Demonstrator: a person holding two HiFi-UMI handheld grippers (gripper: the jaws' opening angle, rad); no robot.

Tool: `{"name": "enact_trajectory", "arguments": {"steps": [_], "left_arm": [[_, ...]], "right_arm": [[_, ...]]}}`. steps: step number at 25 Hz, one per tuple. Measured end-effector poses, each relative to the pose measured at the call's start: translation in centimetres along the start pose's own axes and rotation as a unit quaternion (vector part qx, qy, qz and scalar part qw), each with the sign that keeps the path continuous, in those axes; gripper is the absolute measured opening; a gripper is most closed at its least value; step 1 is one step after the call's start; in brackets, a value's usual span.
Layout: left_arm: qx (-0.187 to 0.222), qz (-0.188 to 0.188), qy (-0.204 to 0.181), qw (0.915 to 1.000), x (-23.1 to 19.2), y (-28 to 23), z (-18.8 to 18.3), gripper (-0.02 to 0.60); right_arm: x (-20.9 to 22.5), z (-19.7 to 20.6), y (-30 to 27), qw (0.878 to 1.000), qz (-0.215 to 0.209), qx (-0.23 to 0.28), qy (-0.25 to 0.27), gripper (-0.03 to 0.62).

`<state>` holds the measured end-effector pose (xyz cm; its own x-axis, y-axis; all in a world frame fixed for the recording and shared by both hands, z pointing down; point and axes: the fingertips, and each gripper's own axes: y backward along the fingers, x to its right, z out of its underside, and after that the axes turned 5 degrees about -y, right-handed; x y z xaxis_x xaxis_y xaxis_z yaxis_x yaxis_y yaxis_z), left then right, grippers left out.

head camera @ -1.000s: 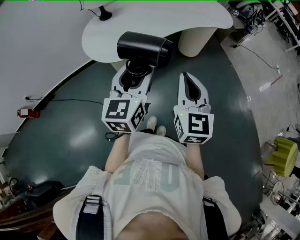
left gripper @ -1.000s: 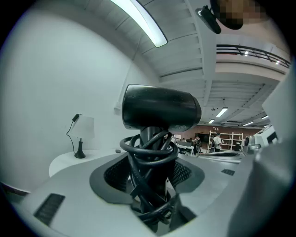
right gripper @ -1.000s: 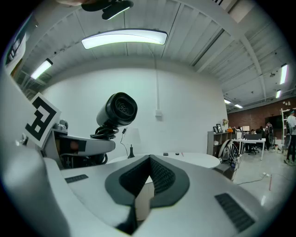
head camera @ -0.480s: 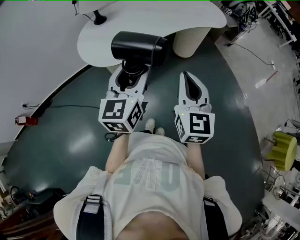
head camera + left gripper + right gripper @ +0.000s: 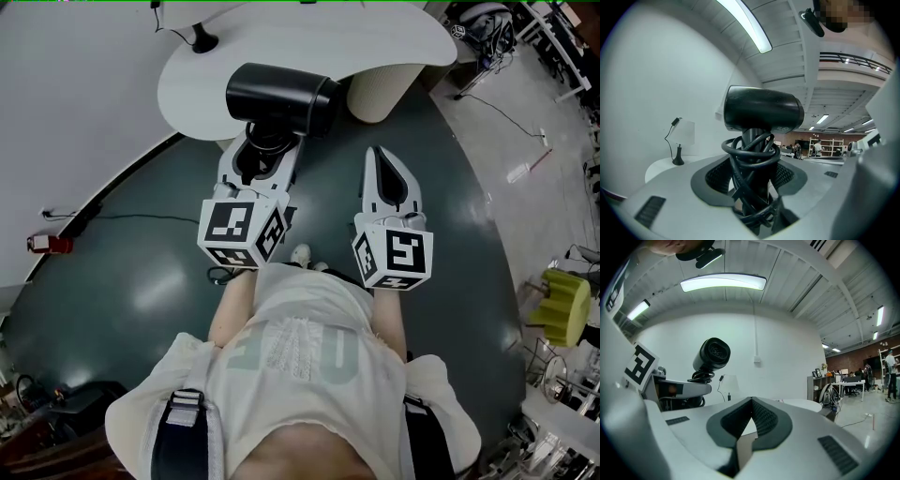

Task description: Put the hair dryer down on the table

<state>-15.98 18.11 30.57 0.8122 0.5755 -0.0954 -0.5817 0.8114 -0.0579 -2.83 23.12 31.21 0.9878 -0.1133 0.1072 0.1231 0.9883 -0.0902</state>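
Note:
A black hair dryer [image 5: 279,97] with its cord wound round the handle is held upright, its barrel lying across just over the near edge of the white table [image 5: 412,33]. My left gripper [image 5: 264,152] is shut on the cord-wrapped handle [image 5: 753,178], with the barrel [image 5: 761,110] above the jaws. My right gripper [image 5: 384,159] hangs to the right of it over the dark floor, shut with nothing in it [image 5: 749,416]. The right gripper view shows the dryer [image 5: 711,354] at the left, nozzle end facing the camera.
A small black stand with a cable [image 5: 201,38] sits on the table's far left. The table rests on a pale round pedestal [image 5: 382,89]. Cables [image 5: 511,117] trail on the floor at the right, and a yellow-green object [image 5: 561,309] stands at the right edge.
The hair dryer and left gripper have shifted slightly against the table between frames. The grip on the handle is unchanged and the right gripper has stayed shut.

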Motion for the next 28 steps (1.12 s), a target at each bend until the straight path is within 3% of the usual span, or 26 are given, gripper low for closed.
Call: {"name": "enact_trajectory", "arguments": {"steps": [11,17,28], "left_arm": [[0.003,0.011,0.013,0.9999,-2.9,-2.3,-0.4,0.229],[0.010,0.011,0.007,0.9999,-3.6,-5.7,-0.3,0.229],[0.012,-0.026,0.001,0.9996,-6.0,-17.8,-0.6,0.229]], "right_arm": [[-0.6,0.8,-3.2,1.000,-0.002,-0.004,-0.002,0.005],[0.8,-0.2,-7.4,0.999,-0.010,0.016,0.031,0.005],[8.2,-0.9,-19.2,0.998,-0.042,0.012,0.038,0.005]]}}
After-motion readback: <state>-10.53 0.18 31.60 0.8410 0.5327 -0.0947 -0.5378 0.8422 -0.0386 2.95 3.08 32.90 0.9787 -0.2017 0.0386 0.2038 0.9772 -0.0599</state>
